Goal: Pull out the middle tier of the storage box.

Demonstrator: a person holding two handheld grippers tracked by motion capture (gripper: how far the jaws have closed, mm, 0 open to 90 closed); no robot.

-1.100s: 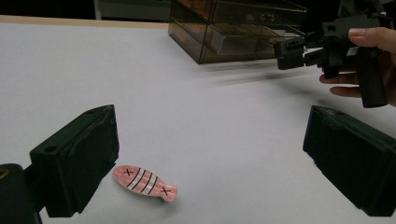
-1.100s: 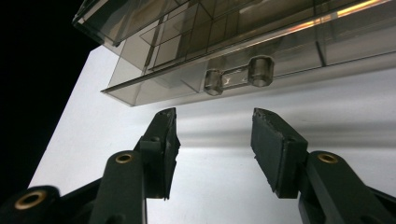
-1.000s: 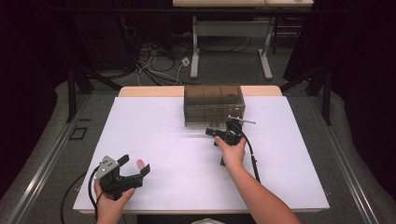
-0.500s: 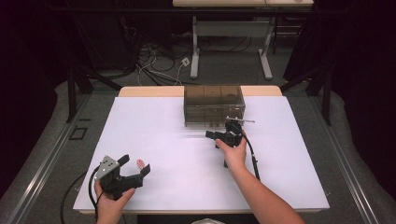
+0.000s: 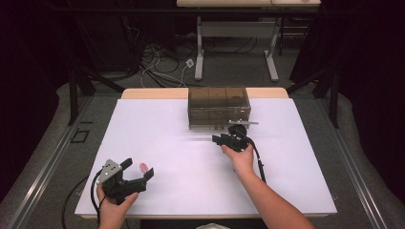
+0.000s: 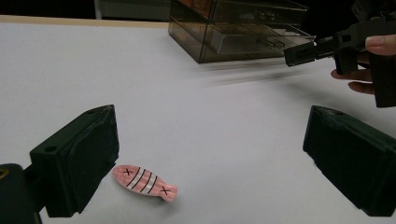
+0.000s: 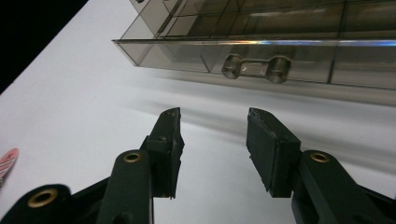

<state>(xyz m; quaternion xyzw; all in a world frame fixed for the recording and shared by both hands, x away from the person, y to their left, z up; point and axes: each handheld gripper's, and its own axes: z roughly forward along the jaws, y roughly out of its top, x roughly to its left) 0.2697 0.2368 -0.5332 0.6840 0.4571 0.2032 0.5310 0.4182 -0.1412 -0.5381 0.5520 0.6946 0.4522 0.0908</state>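
Observation:
A small pink fish-shaped piece point(image 6: 144, 181) with black stripes and crosses lies flat on the white table point(image 5: 167, 143). My left gripper point(image 6: 210, 135) hovers over it, open wide, the fish near its left jaw and touching neither. From above, the left gripper point(image 5: 136, 171) is at the front left with the fish point(image 5: 143, 167) between its jaws. My right gripper point(image 7: 213, 116) is open and empty, just short of the clear handle point(image 7: 256, 67) of a smoky drawer box point(image 5: 218, 107). That drawer looks pulled out a little. Seen from above, the right gripper point(image 5: 224, 140) is in front of the box.
The drawer box stands at the table's back middle. The fish's tip point(image 7: 7, 163) shows at the left edge of the right gripper view. The other hand's gripper point(image 6: 322, 46) appears far off in the left gripper view. Cables and table legs lie on the floor behind.
The right gripper has drawn back slightly from the drawer box toward the person. The left gripper and the fish have stayed put.

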